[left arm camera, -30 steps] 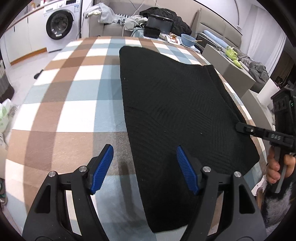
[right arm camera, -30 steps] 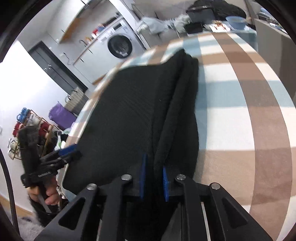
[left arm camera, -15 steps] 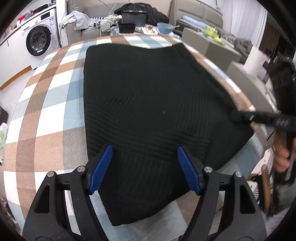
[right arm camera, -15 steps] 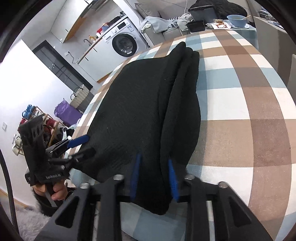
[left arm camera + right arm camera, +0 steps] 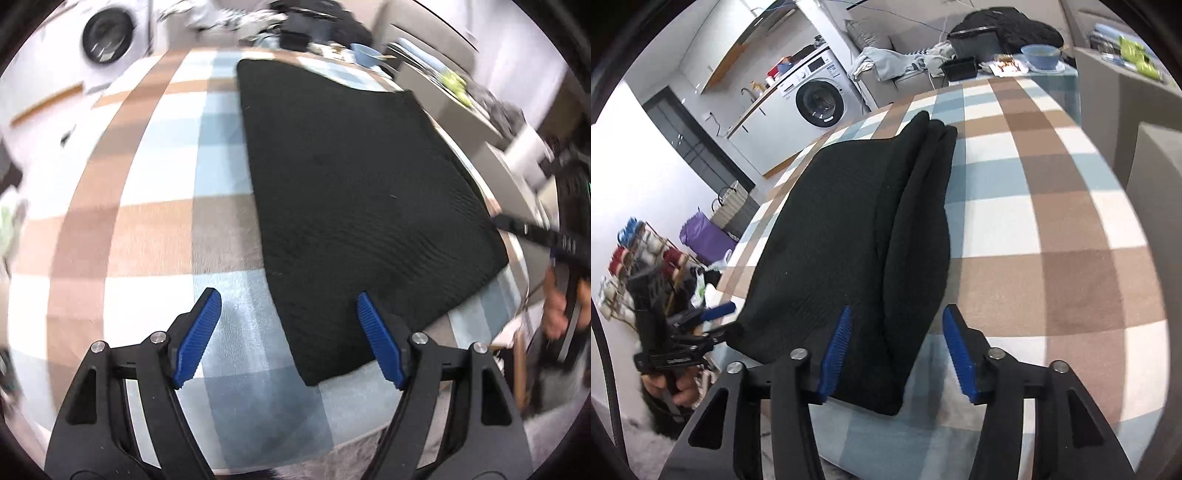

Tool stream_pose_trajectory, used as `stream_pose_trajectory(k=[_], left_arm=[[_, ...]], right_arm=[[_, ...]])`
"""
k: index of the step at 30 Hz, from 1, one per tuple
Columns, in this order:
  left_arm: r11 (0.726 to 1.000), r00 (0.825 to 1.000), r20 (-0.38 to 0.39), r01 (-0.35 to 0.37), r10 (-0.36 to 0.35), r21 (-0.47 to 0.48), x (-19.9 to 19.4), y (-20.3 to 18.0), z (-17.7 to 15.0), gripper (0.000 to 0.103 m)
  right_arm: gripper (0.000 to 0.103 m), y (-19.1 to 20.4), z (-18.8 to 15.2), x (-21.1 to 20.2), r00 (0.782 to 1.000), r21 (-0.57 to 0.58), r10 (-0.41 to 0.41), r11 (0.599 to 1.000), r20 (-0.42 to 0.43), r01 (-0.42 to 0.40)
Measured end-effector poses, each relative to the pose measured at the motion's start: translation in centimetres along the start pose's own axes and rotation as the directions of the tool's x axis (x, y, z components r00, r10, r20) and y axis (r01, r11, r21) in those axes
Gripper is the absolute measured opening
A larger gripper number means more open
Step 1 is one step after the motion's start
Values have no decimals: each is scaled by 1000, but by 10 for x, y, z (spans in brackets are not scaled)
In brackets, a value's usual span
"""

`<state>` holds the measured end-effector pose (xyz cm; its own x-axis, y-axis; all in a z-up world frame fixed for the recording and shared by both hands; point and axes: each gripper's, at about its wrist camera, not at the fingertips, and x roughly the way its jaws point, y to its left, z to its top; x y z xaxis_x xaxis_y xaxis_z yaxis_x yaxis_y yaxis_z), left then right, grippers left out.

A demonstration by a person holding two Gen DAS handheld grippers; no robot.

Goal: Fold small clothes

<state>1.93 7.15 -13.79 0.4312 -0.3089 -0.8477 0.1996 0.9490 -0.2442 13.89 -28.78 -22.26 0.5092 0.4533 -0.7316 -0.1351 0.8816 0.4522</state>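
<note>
Black knit garment (image 5: 354, 206) folded flat near right edge of checked table (image 5: 140, 236), near corner overhanging front edge. Step in hand, by judgement: fold laid, grip released. Right gripper (image 5: 897, 350) jaws just opening, garment's doubled edge between pads, not pinched. Left gripper (image 5: 288, 336) spread wide, empty, poised at garment's near left corner. Next: likely regrasp near corners for another fold, or smoothing. Blue bowl (image 5: 1041, 55) beyond far edge; contents unclear.

black knit garment (image 5: 354, 206) | folded, layered edges along one side | flat on checked tablecloth (image 5: 155, 192)
</note>
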Motion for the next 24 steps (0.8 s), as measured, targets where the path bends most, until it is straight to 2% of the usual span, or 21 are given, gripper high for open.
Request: stream_pose_trajectory(k=[3, 6, 8, 10, 11, 12, 15, 18, 24], left_arm=[[1000, 1000, 24, 5, -5, -23, 1, 2, 1, 74], [999, 1000, 29, -1, 2, -33, 2, 2, 0, 74], [999, 999, 35, -1, 2, -32, 3, 0, 0, 69], [1000, 999, 39, 3, -2, -12, 4, -6, 0, 54], [1000, 999, 39, 6, -6, -4, 7, -7, 2, 42], [1000, 999, 35, 7, -8, 9, 9, -11, 2, 36], [998, 998, 52, -41, 39, 41, 11, -19, 7, 24], [997, 997, 59, -55, 52, 55, 10, -23, 9, 20], [996, 995, 71, -72, 68, 61, 11, -23, 13, 18]], right_arm=[[53, 10, -4, 10, 1000, -14, 5, 1000, -26, -6], [53, 21, -9, 17, 999, -42, -30, 999, -28, 29], [53, 25, -12, 22, 999, -54, -43, 998, -30, 41], [50, 27, -14, 26, 998, -68, -52, 996, -32, 50], [44, 28, -14, 28, 998, -77, -57, 996, -34, 54], [39, 29, -15, 28, 998, -84, -53, 995, -32, 50], [34, 29, -15, 27, 999, -90, -45, 995, -25, 43], [29, 28, -16, 28, 999, -82, -31, 996, -20, 29], [27, 30, -14, 31, 999, -74, -39, 997, -12, 38]])
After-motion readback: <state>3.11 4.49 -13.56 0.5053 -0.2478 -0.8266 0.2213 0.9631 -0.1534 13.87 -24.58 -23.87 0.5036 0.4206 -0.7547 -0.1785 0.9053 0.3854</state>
